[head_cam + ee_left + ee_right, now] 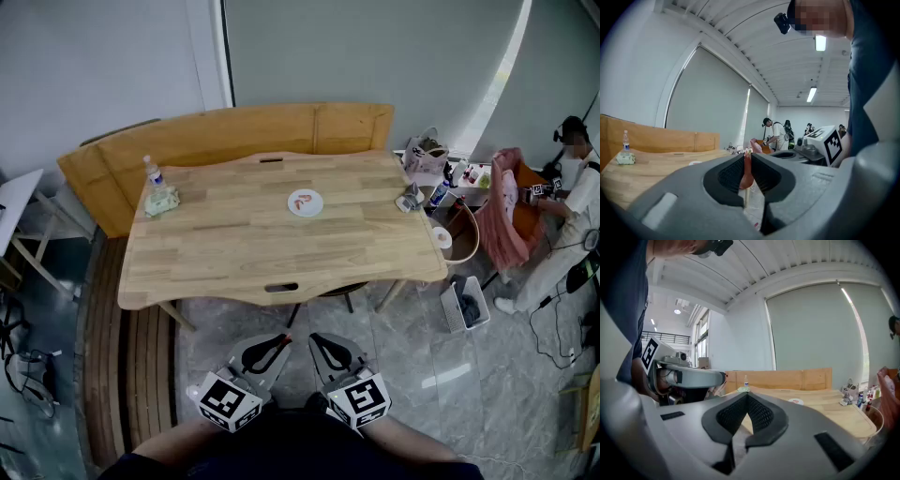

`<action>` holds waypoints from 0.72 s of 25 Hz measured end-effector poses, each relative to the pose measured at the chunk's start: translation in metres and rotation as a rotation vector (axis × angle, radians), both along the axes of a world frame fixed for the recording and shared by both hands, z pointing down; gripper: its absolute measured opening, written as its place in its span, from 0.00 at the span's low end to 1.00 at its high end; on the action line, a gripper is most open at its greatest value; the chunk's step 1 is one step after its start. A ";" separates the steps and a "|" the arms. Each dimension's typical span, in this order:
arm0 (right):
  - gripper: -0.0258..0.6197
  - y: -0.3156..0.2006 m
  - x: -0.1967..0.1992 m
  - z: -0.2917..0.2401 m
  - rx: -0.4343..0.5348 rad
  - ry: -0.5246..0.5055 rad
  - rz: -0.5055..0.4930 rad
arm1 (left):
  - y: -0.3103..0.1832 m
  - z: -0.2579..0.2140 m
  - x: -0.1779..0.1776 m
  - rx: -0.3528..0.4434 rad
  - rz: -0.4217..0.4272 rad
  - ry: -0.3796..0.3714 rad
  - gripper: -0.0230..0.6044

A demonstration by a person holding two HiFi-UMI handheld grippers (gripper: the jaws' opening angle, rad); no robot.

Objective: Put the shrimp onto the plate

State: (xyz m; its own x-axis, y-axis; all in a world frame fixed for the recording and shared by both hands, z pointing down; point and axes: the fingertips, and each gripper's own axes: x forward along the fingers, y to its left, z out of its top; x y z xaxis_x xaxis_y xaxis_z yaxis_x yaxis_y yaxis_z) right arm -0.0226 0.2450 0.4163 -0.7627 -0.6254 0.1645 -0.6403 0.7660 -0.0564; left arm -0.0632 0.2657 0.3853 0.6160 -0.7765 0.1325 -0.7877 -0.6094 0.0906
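A small white plate (305, 202) sits at the middle of the wooden table (234, 253), toward its far side, and an orange-red shrimp (302, 201) lies on it. Both grippers are held low in front of the person's body, well short of the table's near edge. My left gripper (280, 341) has its jaws shut together with nothing between them. My right gripper (318, 340) is likewise shut and empty. In the right gripper view (746, 395) the plate (796, 401) shows far off on the table. The left gripper view (746, 155) looks across the table toward the room.
A water bottle (153, 172) and a green-white packet (162, 202) stand at the table's far left. Small items (412, 198) and a tape roll (442, 237) are near its right edge. A wooden bench (234, 131) wraps the far side. A person (572, 202), pink cloth (506, 211) and a white bin (466, 302) are at the right.
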 end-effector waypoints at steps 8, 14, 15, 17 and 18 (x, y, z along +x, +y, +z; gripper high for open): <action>0.05 -0.003 0.006 0.002 -0.008 0.006 -0.010 | -0.003 0.001 0.007 -0.001 -0.002 -0.007 0.12; 0.05 -0.007 0.009 0.000 -0.016 0.001 -0.036 | -0.008 0.000 0.010 -0.005 -0.008 -0.018 0.12; 0.05 -0.008 0.010 -0.001 -0.014 -0.002 -0.039 | -0.009 0.000 0.011 -0.006 -0.010 -0.021 0.12; 0.05 -0.011 0.013 -0.002 -0.013 -0.013 -0.041 | -0.011 -0.001 0.013 -0.007 -0.020 -0.022 0.12; 0.06 -0.013 0.014 -0.003 -0.014 -0.018 -0.041 | -0.013 -0.002 0.014 -0.007 -0.024 -0.022 0.12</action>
